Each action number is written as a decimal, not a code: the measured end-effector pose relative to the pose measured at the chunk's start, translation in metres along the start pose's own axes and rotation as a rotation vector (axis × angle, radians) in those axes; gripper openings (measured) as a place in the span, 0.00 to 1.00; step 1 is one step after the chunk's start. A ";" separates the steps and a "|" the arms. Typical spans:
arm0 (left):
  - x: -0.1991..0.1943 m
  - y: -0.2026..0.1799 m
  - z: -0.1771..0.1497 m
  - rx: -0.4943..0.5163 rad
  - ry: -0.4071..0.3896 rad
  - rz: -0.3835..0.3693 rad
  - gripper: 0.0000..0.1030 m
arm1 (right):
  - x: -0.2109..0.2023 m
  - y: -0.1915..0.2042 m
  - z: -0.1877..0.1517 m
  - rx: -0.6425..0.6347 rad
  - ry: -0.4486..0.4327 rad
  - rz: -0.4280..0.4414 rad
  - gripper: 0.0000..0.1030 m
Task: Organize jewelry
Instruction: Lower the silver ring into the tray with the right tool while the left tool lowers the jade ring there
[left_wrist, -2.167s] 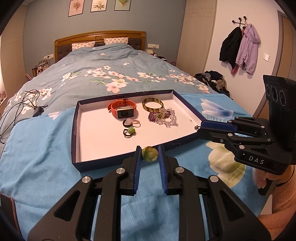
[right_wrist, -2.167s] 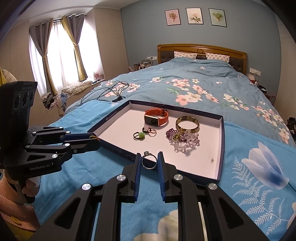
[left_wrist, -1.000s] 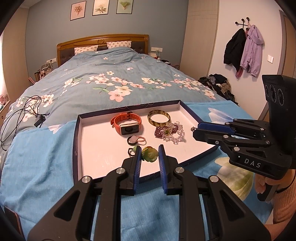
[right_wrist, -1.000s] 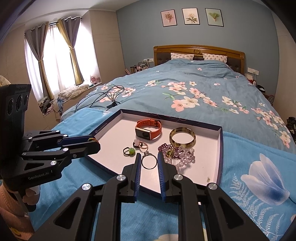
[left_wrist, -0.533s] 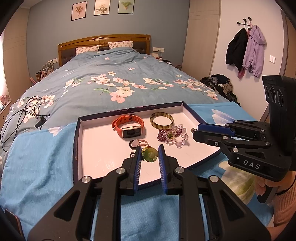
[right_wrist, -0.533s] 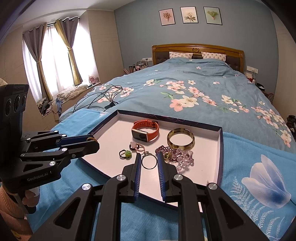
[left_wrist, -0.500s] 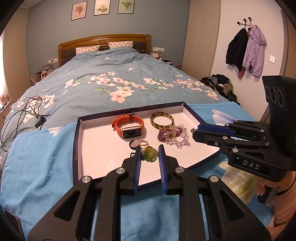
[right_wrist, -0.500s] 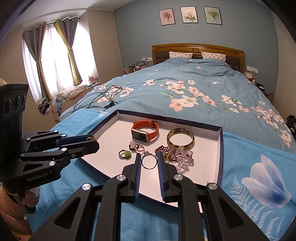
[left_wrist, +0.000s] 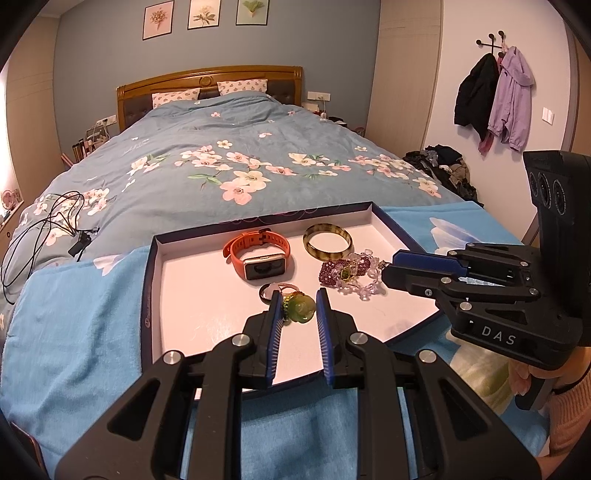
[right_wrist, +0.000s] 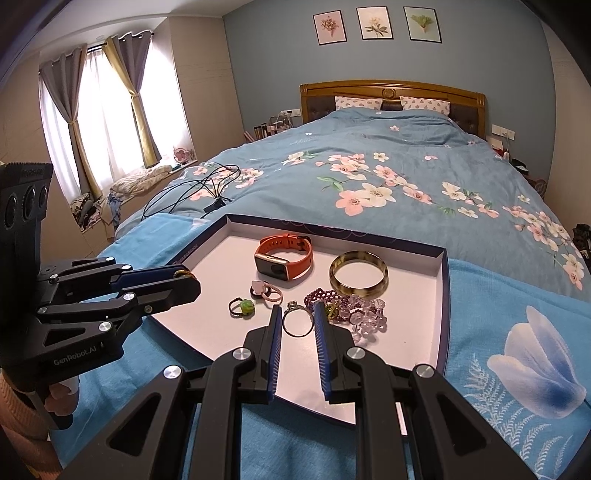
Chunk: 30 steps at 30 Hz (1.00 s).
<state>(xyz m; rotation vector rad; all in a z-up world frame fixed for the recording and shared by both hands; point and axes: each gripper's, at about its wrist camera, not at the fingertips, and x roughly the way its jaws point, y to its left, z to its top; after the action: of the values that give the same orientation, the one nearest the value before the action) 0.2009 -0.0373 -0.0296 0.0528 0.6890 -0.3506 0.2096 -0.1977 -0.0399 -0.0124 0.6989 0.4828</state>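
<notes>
The left claw (left_wrist: 298, 308) is squeezed on a green ring (left_wrist: 300, 309). The right claw (right_wrist: 298, 322) is squeezed on a silver ring (right_wrist: 297, 322). Each ring sits right at the tips, I think so it can be put down neatly without bumping other things.

Both claws hang over the near part of the tray (right_wrist: 444, 273), which lies on the bed (right_wrist: 369, 177). The tray has low walls, so small things cannot roll off onto the soft blanket.

In the right view, the watch (right_wrist: 284, 261) lies at 12 o'clock in the tray and the bangle (right_wrist: 358, 276) at 2 o'clock. The beads (right_wrist: 354, 308) lie just right of the silver ring. Two small rings (right_wrist: 255, 297) lie at 10 o'clock from it. The rings seem to be kept together, so the held ones likely go near them.
</notes>
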 end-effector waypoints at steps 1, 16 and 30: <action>0.000 0.000 0.001 0.000 0.000 0.001 0.18 | 0.000 0.000 0.000 0.001 0.001 0.001 0.15; 0.014 0.002 0.002 -0.008 0.012 0.017 0.18 | 0.008 -0.003 0.002 0.002 0.009 -0.007 0.15; 0.025 0.005 0.005 -0.013 0.021 0.034 0.18 | 0.017 -0.006 0.004 0.002 0.030 -0.017 0.15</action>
<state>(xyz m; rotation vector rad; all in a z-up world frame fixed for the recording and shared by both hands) 0.2234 -0.0413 -0.0424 0.0557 0.7107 -0.3137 0.2263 -0.1949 -0.0481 -0.0242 0.7285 0.4666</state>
